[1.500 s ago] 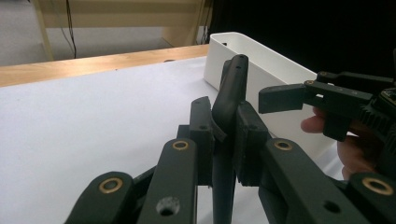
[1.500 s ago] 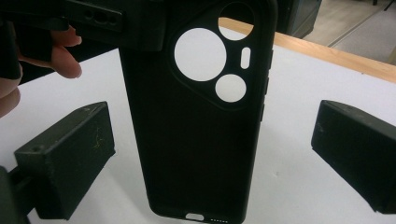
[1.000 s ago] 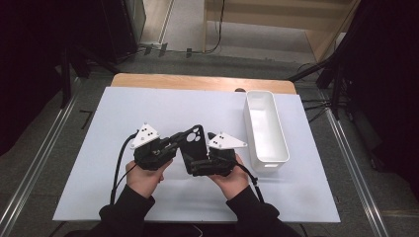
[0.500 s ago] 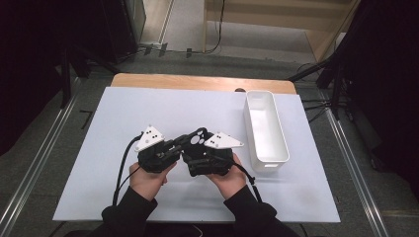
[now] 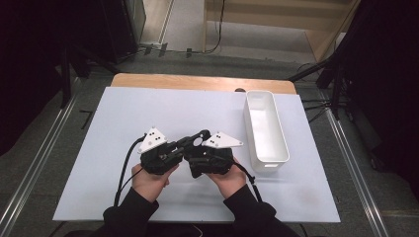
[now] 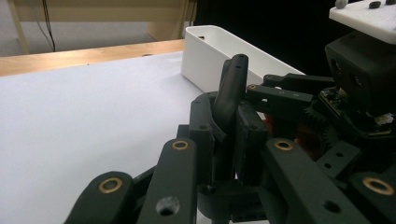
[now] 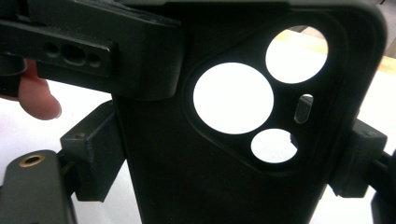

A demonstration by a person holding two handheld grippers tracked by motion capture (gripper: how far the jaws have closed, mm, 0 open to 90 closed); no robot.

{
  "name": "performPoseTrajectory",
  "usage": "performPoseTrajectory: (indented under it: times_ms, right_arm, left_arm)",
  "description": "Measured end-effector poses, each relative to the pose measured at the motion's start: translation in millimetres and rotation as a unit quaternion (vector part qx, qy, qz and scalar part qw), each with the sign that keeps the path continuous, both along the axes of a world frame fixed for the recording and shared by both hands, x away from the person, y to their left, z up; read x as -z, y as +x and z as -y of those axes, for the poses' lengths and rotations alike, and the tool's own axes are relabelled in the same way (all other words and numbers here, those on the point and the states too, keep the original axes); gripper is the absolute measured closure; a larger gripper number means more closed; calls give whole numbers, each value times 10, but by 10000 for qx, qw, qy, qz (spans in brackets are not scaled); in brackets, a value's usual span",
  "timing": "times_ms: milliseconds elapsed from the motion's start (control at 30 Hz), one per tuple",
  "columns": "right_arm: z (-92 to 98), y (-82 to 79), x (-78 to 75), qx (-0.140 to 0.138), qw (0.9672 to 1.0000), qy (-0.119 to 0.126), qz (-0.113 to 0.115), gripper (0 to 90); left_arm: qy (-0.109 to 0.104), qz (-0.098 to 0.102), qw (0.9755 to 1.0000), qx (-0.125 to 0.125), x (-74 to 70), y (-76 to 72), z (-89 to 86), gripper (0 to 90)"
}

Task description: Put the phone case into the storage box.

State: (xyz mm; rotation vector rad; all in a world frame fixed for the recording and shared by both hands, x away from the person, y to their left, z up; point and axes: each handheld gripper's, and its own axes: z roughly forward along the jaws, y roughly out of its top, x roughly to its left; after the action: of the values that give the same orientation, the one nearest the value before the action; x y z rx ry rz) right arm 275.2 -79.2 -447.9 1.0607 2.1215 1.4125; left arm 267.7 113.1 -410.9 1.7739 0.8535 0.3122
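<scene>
Closing in on the black phone case, the jaws of the right gripper have just been narrowing from full width, and in the right gripper view they flank the two long edges of the case; I judge this a handover from one gripper to the other above the white table. Compared with a second ago, both hands sit closer together. The left gripper is nearly shut, pinching the case edge-on. The white bin stands just beside the right hand.
</scene>
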Motion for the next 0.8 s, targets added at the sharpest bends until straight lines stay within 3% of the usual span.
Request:
performPoseTrajectory:
  times_ms: [200, 367, 800]
  right_arm:
    - [-1, -8, -8, 12, 10000, -31, 29, 128]
    - [8, 6, -3, 52, 10000, 10, -61, 129]
    - [162, 90, -27, 253, 9997, 27, -35, 130]
  left_arm:
    - [-7, 22, 10000, 15, -2, -3, -2, 789]
    - [-28, 77, 10000, 12, -7, -12, -2, 724]
    - [-97, 18, 9999, 63, -16, -4, -30, 630]
